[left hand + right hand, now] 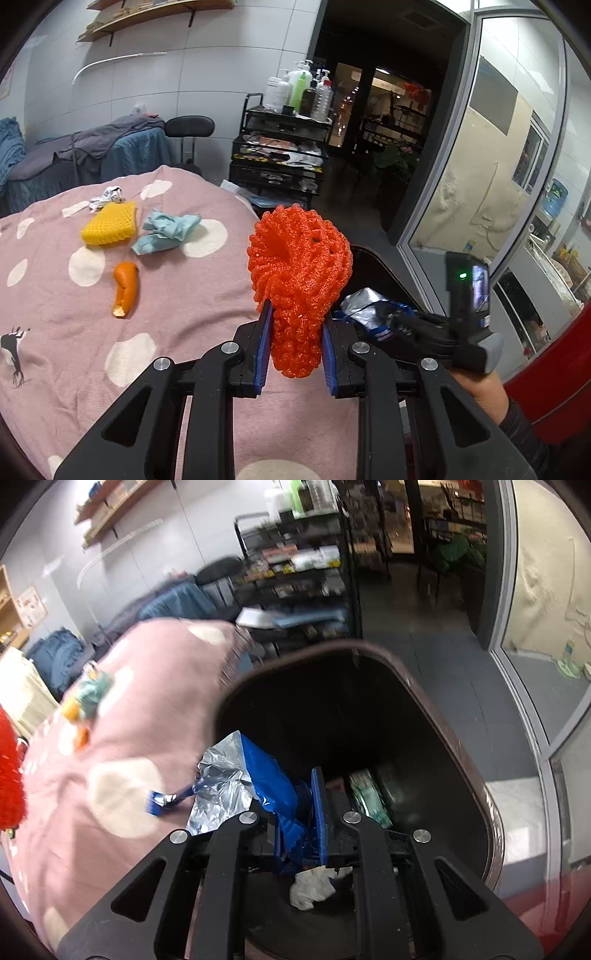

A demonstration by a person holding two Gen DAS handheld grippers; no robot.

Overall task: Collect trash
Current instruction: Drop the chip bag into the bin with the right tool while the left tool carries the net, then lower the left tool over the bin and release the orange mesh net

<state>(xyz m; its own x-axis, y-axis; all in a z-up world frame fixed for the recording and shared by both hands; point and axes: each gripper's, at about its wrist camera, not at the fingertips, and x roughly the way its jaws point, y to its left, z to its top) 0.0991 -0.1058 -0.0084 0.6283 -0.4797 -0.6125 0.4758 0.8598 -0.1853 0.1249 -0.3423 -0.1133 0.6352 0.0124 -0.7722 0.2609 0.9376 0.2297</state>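
My left gripper is shut on an orange-red foam fruit net and holds it above the right edge of the pink spotted bed cover. My right gripper is shut on a blue and silver foil wrapper over the open dark trash bin. The bin holds a green packet and white crumpled paper. On the cover lie a yellow foam net, a light blue crumpled cloth, an orange peel and a white crumpled scrap.
A black rolling cart with bottles on top stands behind the bed. A glass door is on the right. A chair and a bed with blue covers are at the back left. The other gripper and wrapper show in the left wrist view.
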